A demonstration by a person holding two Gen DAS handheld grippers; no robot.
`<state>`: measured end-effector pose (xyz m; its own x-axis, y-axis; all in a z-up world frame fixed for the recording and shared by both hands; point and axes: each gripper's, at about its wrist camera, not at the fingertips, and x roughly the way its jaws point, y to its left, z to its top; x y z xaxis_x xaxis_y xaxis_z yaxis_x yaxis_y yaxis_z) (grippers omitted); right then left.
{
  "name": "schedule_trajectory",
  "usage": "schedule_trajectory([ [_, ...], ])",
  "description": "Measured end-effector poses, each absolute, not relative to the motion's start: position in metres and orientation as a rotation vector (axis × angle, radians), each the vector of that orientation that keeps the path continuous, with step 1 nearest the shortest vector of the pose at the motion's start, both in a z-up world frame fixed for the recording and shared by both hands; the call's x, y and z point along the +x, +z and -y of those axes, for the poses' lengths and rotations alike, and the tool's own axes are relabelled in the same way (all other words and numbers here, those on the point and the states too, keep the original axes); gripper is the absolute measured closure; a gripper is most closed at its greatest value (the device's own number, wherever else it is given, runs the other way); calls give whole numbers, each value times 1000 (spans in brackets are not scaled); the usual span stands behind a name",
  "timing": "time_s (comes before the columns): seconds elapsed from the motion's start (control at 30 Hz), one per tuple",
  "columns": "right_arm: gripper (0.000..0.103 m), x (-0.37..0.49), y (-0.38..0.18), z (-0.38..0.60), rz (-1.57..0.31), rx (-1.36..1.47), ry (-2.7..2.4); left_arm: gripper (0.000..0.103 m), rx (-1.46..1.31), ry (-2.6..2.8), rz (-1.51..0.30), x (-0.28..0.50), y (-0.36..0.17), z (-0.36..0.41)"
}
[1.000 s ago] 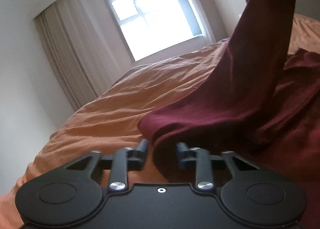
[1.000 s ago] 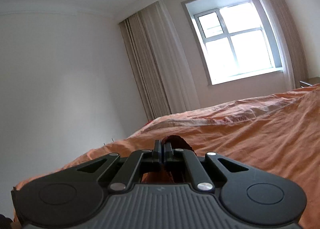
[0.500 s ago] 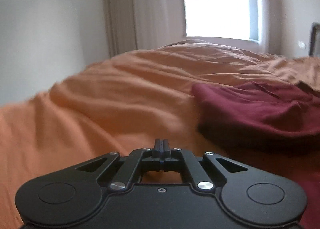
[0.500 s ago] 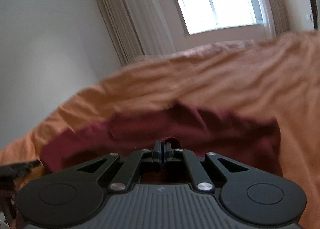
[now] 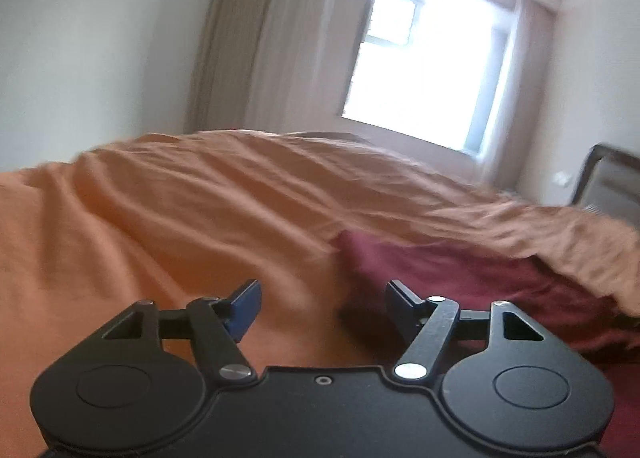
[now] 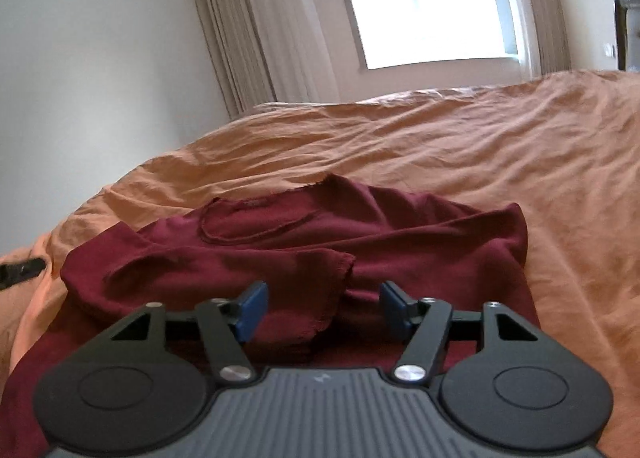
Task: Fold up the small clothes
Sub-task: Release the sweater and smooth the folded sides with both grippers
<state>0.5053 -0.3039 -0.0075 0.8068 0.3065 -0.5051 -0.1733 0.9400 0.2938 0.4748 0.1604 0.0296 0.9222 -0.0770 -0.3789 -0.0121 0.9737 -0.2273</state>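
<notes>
Fingers of the right gripper [image 6: 323,308] stand wide apart, blue pads facing each other, with nothing pinched between them. Just past the tips lies the maroon garment [image 6: 304,254], a small top spread in loose folds on the orange bedcover [image 6: 500,162]. One flap with a rough hem is folded across the middle of the cloth and ends between the two fingers; the neckline shows farther back, toward the head of the bed. At the left edge of this view a dark object, too little of it showing to identify, rests on the cover beside the garment.

The left gripper [image 5: 323,304] is likewise spread wide and holds nothing. It hovers over bare orange cover, and the same garment [image 5: 460,274] lies ahead and to its right, its near edge just beyond the right fingertip; contact cannot be told. A ridge of the bedcover rises behind the cloth and hides its far side.

Beyond the bed, pale curtains [image 6: 256,26] hang beside a bright window [image 6: 432,2] in a plain white wall. A dark-framed piece of furniture [image 5: 608,182] stands at the right edge of the left view, somewhat blurred.
</notes>
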Motion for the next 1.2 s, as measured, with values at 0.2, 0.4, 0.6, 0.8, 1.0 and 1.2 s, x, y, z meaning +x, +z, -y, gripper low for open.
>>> schedule_trajectory([
  [0.2,29,501,-19,291,-576,191,265,87,-123,-10,-600,523,20,-129],
  [0.4,19,492,-24,285,-536,134,190,94,-187,61,-601,513,20,-128],
  [0.6,16,486,-31,265,-552,-35,108,90,-163,100,-642,521,7,-122],
  [0.8,0,443,-15,278,-497,-34,180,15,-241,129,-557,487,24,-137],
  [1.0,0,363,-9,299,-437,-70,206,3,-239,95,-506,431,39,-135],
  [1.2,0,277,-18,296,-393,-121,239,1,-137,53,-475,370,47,-105],
])
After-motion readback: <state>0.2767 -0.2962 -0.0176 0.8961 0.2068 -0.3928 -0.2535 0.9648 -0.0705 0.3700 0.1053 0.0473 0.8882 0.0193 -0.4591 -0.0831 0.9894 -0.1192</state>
